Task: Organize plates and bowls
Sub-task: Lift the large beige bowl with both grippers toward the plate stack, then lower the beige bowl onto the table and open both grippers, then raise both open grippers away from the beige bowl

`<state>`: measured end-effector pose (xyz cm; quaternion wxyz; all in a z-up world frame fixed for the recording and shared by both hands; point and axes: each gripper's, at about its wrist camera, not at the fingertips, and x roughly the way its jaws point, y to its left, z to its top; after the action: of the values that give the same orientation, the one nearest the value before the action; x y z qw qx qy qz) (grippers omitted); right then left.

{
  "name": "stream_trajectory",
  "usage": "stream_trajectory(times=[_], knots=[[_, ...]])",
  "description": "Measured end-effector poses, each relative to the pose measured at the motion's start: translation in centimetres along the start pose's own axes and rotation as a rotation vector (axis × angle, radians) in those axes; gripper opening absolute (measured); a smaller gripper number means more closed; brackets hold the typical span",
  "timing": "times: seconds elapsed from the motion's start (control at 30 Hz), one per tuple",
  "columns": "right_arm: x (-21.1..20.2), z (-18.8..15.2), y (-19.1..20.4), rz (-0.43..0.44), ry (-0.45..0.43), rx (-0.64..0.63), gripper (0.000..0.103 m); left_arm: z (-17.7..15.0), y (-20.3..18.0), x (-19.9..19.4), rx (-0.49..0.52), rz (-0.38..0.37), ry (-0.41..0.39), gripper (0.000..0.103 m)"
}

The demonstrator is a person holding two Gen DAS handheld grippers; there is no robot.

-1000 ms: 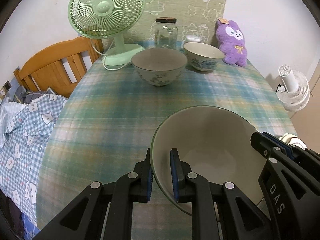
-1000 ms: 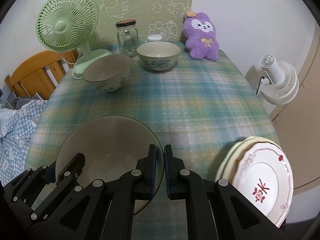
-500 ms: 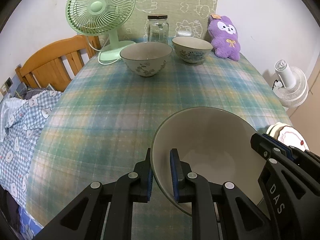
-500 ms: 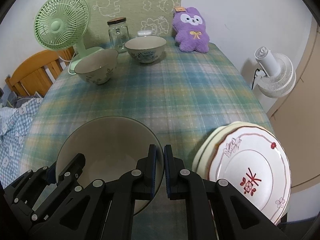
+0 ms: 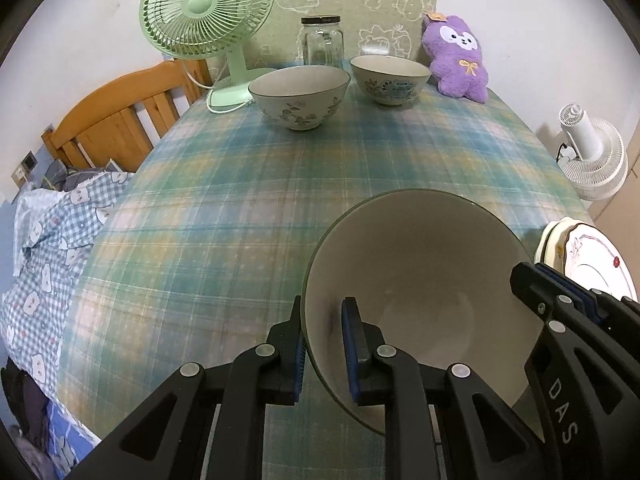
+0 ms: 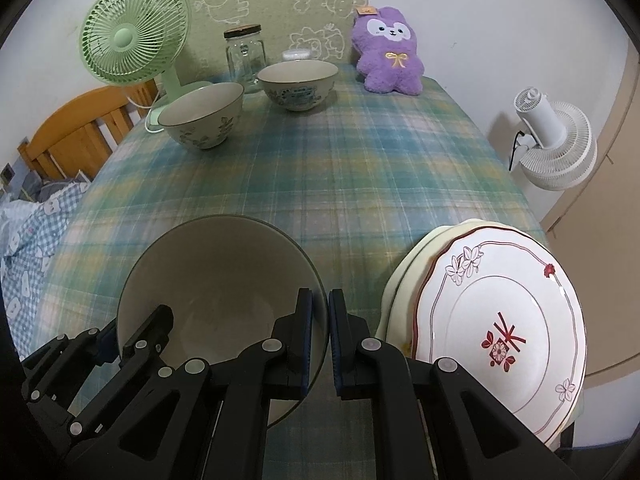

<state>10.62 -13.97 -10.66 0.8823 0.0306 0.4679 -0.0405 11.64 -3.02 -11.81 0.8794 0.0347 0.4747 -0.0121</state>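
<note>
Over plaid tablecloth (image 5: 248,208), both grippers pinch the large bowl's (image 5: 420,264) rim.

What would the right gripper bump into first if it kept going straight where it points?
Probably the plaid tablecloth. The right gripper is clamped on the big grey bowl's rim and points down at bare cloth; the small flowered bowls sit farther back. Depth is uncertain.

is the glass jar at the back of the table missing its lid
No, the clear glass jar wears a dark lid and stands behind the two floral ceramic bowls.
</note>
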Motion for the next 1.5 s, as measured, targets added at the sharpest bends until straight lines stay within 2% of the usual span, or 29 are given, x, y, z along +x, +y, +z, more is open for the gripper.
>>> stream_trajectory(times=[0.13,0.17,0.23,0.27,0.3,0.33,0.37,0.5,0.57,0.6,0.83,1.0,1.17,1.37,1.43,1.5], knots=[[-0.1,0.1,0.1,0.016,0.002,-0.020,0.013,0.0,-0.2,-0.4,-0.001,-0.003,-0.010,0.031],[0.0,0.1,0.1,0.022,0.011,-0.020,0.016,0.0,-0.2,-0.5,0.001,-0.002,-0.011,0.033],[0.2,0.1,-0.1,0.016,0.027,-0.022,0.034,0.0,-0.3,-0.4,0.010,-0.002,-0.001,0.041],[0.1,0.1,-0.2,0.007,0.025,-0.023,0.056,0.0,-0.4,-0.4,0.013,-0.011,0.008,0.042],[-0.2,0.0,-0.4,-0.004,0.009,-0.018,0.074,0.1,-0.5,-0.5,0.013,-0.012,0.011,0.043],[-0.4,0.1,-0.6,-0.007,-0.004,-0.014,0.077,0.1,-0.5,-0.6,0.011,-0.013,0.011,0.046],[-0.7,0.1,-0.7,-0.006,-0.018,-0.015,0.078,0.3,-0.5,-0.7,0.012,-0.019,0.012,0.054],[-1.5,0.7,-1.2,0.016,-0.020,-0.013,0.080,0.8,-0.6,-1.7,0.012,-0.022,-0.011,0.068],[-2.0,1.2,-1.4,0.022,-0.029,-0.011,0.083,1.2,-0.7,-2.6,0.014,-0.039,-0.041,0.081],[-2.4,1.4,-1.5,0.023,-0.040,-0.013,0.083,1.4,-0.8,-3.0,0.016,-0.039,-0.053,0.083],[-4.9,2.9,-1.5,0.047,-0.087,-0.030,0.084,2.7,-0.5,-5.4,-0.021,-0.028,-0.084,0.088],[-6.9,3.8,-1.7,0.042,-0.109,-0.033,0.084,3.6,-0.7,-7.4,-0.005,0.002,-0.112,0.088],[-8.8,4.9,-2.1,0.070,-0.141,-0.044,0.084,4.6,-0.5,-9.3,-0.022,-0.035,-0.144,0.088],[-10.4,6.3,-1.9,0.069,-0.168,-0.062,0.084,5.5,0.2,-11.0,-0.064,-0.030,-0.180,0.088],[-11.0,6.7,-1.8,0.067,-0.181,-0.068,0.088,5.9,0.6,-11.3,-0.073,-0.035,-0.185,0.088],[-11.4,7.2,-1.6,0.064,-0.194,-0.072,0.093,6.3,0.9,-11.6,-0.080,-0.038,-0.182,0.093]])
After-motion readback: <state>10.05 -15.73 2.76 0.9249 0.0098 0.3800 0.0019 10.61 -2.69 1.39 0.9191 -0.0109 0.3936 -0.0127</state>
